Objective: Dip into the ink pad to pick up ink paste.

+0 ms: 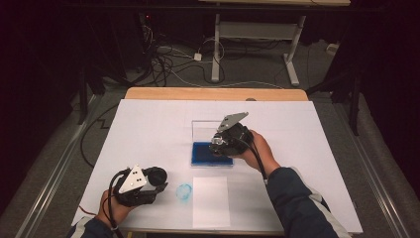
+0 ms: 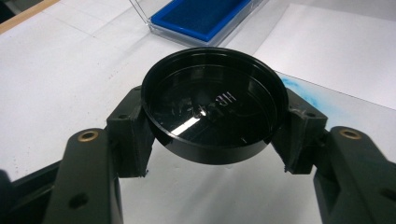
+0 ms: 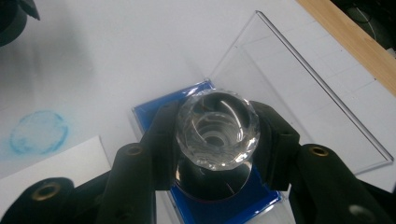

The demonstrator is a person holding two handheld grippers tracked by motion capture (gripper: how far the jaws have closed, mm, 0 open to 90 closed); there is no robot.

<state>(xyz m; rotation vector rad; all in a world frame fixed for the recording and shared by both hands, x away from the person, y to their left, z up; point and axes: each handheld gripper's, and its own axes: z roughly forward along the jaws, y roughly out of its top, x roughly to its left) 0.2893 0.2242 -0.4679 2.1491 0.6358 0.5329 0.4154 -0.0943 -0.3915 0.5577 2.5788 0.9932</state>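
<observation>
The person's left hand (image 1: 110, 206) rests low at the near left of the table, wrist at the near edge, holding the left gripper (image 1: 159, 184) roughly level and pointed right. Its jaws are closed on a round black lid (image 2: 214, 112), pinched at opposite points of the rim, with the hollow side facing the left gripper view; some raised marking sits inside it, too glare-struck to read. The right forearm, in a dark sleeve (image 1: 297, 203) with pale trim, comes in from the near right, and the right hand (image 1: 258, 148) is raised over the middle of the table with the right gripper (image 1: 216, 145) tilted down and to the left. Its jaws are clamped on a clear faceted stamp handle (image 3: 217, 128), whose dark round base (image 3: 212, 182) hangs directly above a blue ink pad (image 1: 212, 153) in a clear plastic case (image 1: 198, 126) with its lid standing open; contact between base and pad cannot be confirmed. A round blue ink print (image 1: 183, 192) marks the white table cover (image 1: 148, 129) just left of a white sheet of paper (image 1: 211, 201) at the near centre.
</observation>
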